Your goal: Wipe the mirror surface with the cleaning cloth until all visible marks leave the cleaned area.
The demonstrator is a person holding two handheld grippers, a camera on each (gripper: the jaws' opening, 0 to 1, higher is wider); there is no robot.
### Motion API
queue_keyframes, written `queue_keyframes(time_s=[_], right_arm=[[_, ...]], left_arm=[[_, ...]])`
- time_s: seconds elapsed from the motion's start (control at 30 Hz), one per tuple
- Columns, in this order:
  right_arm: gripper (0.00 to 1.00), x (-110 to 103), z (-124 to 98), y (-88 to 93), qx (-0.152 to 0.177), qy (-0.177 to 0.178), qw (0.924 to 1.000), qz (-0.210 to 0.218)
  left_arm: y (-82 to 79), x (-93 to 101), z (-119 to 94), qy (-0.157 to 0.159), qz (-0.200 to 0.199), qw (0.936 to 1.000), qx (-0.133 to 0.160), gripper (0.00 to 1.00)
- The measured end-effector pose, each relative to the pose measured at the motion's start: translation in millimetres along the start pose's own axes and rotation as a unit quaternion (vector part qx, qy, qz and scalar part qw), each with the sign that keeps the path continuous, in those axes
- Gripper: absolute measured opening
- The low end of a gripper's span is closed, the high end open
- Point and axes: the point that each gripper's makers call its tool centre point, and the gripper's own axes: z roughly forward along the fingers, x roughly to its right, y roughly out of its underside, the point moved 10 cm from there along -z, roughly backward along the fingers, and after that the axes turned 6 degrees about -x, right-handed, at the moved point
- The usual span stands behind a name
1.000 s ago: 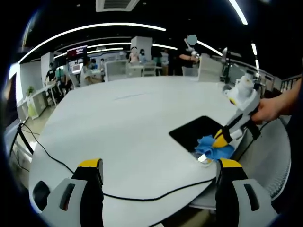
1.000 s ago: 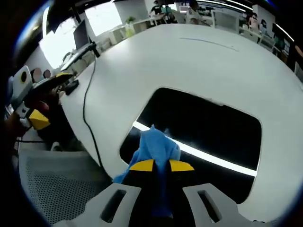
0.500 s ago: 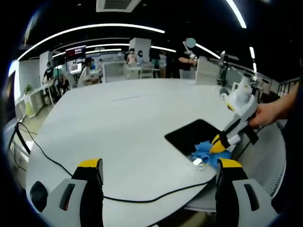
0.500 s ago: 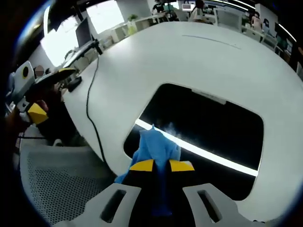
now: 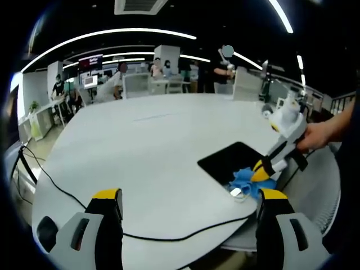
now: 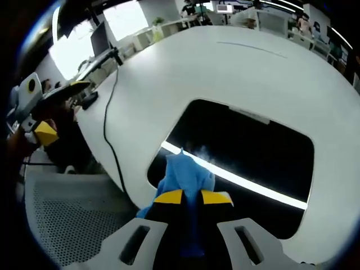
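Right gripper (image 6: 192, 197): my yellow-tipped jaws are pinched tight on the blue cleaning cloth (image 6: 185, 174), pressing it down near one corner of the mirror.
Same gripper from the other side (image 5: 263, 167): comes in from the right of the left gripper view, my hand (image 5: 318, 134) on its handle, cloth (image 5: 247, 179) bunched under the tip.
Left gripper (image 5: 188, 198): jaws spread wide, nothing between them, hanging over the near edge of the table.
Mirror (image 6: 247, 152): dark rounded rectangle lying flat on the white table (image 6: 225, 67), near the table's edge, with a bright ceiling light reflected as a strip right by the cloth.
Marks: can't really tell from here, glass just looks dark.
Cable (image 5: 169, 232): thin black one snaking across the table in front of my left gripper.
Chair (image 6: 67, 219): grey mesh one sits just off the table edge.
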Motion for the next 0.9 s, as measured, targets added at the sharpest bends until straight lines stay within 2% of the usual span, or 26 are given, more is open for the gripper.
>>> queue_keyframes(time_s=[0.9], right_arm=[[0.05,22,-8,8.4,0.009,-0.009,0.9997,0.02]], left_arm=[[-0.7,3.6,4,0.0,-0.007,1.0,0.001,1.0]])
